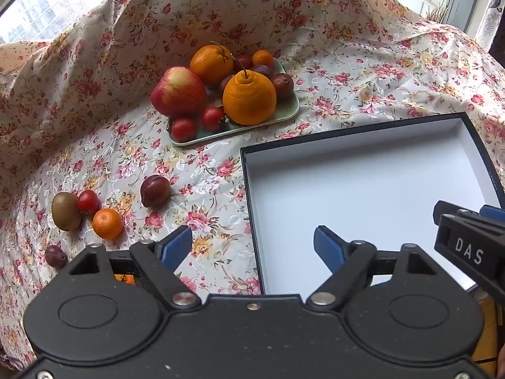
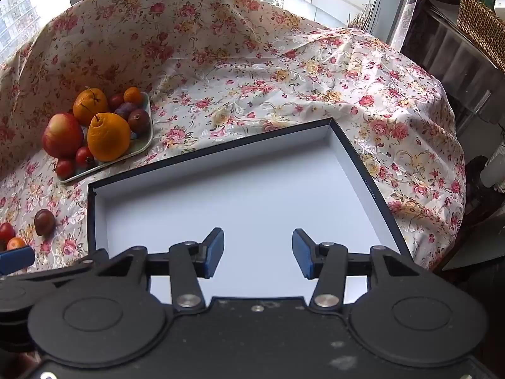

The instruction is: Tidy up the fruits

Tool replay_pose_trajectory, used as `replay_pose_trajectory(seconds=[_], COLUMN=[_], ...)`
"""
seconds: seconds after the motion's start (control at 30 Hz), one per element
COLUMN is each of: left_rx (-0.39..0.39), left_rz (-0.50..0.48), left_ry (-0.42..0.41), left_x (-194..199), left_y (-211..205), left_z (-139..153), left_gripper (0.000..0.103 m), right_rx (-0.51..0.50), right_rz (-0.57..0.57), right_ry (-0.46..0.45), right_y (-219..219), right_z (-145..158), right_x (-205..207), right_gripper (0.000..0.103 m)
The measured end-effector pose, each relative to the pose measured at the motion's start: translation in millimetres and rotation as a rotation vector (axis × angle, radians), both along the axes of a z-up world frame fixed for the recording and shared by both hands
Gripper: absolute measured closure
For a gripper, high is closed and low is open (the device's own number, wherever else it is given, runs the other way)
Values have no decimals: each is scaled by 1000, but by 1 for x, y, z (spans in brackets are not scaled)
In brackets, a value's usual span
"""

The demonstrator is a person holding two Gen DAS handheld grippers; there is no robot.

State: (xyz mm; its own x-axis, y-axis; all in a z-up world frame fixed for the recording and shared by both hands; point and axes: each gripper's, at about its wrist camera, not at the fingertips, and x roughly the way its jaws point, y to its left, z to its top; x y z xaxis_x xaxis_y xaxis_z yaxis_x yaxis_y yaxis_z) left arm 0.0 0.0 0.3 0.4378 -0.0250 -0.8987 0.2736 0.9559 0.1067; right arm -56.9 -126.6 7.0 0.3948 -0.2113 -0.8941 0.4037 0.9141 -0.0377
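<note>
Left tool sits at lower centre of the left view, jaws spread wide, nothing between them; one blue pad hangs over the floral cloth, the other over the box. Right tool, lower centre of the right view, is likewise open and empty, both pads above the box's white floor. Its black body enters the left view at the right edge.

Box: dark rim, white inside, no contents visible.

Left of the box on the cloth-covered counter lie loose fruits: a plum, then a kiwi, a tomato and a mandarin clustered close together, and a small plum near the left edge.

Upper centre, a green tray carries an apple, two oranges, tomatoes, plums and a mandarin.
</note>
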Motion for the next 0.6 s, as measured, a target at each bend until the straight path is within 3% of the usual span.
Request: replay_pose_trajectory(seconds=[0.6], left_rx=[3], left_rz=[17], left_ry=[23], left_x=[-3], left_y=[3], left_z=[-5], left_gripper=[19], right_rx=[4], right_rz=[9], right_ry=[22], right_y=[1], right_z=[-2], right_x=[1], right_gripper=[51])
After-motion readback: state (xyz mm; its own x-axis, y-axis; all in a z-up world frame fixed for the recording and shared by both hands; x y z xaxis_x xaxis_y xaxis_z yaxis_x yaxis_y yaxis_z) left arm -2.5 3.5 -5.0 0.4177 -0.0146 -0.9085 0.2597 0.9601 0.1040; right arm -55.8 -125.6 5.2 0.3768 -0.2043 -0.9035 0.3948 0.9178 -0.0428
